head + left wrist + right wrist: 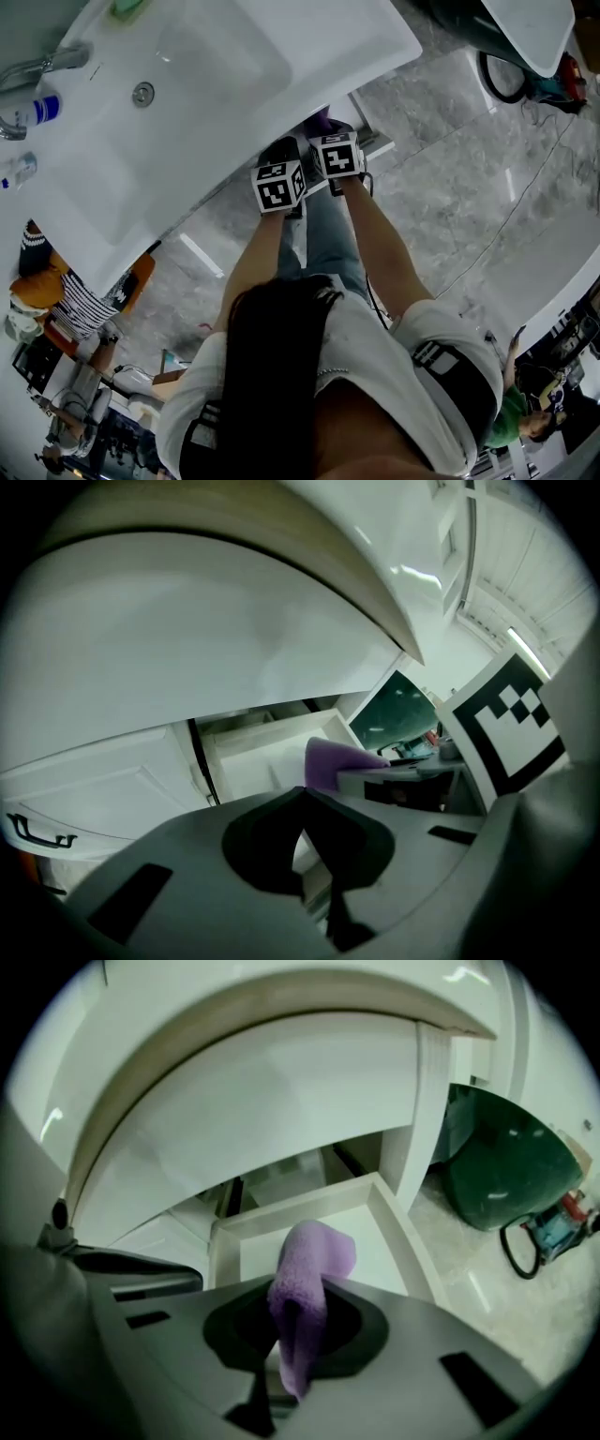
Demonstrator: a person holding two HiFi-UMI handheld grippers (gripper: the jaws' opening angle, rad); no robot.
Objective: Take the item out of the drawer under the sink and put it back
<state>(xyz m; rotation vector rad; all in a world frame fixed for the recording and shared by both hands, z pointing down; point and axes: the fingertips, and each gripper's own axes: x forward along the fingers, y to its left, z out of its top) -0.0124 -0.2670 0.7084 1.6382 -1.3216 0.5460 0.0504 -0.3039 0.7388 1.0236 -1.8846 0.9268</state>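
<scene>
While we hold both grippers side by side just under the front edge of the white sink (216, 66), the right gripper (295, 1326) has its jaws pinching a purple cloth (309, 1260). The cloth's folded top stands out of the jaws toward twelve o'clock, and a thin tail hangs from them toward six o'clock. Beyond the cloth, from eleven to one o'clock in the right gripper view, the white drawer (394, 1208) stands pulled out beneath the sink, and the cloth shows against its pale bottom; we cannot tell whether the two touch. The left gripper (302, 841) has its jaws pressed together at the tips with nothing between them. From its view the same cloth appears at one o'clock, just beside the right gripper's body, with the drawer behind it at eleven o'clock and a white cabinet door (94, 789) at nine o'clock. A dark green tub (506, 1166) sits on the grey marbled floor (450, 187) at two o'clock of the right gripper. In the head view a bottle (37, 111) stands on the sink's surface at ten o'clock.
</scene>
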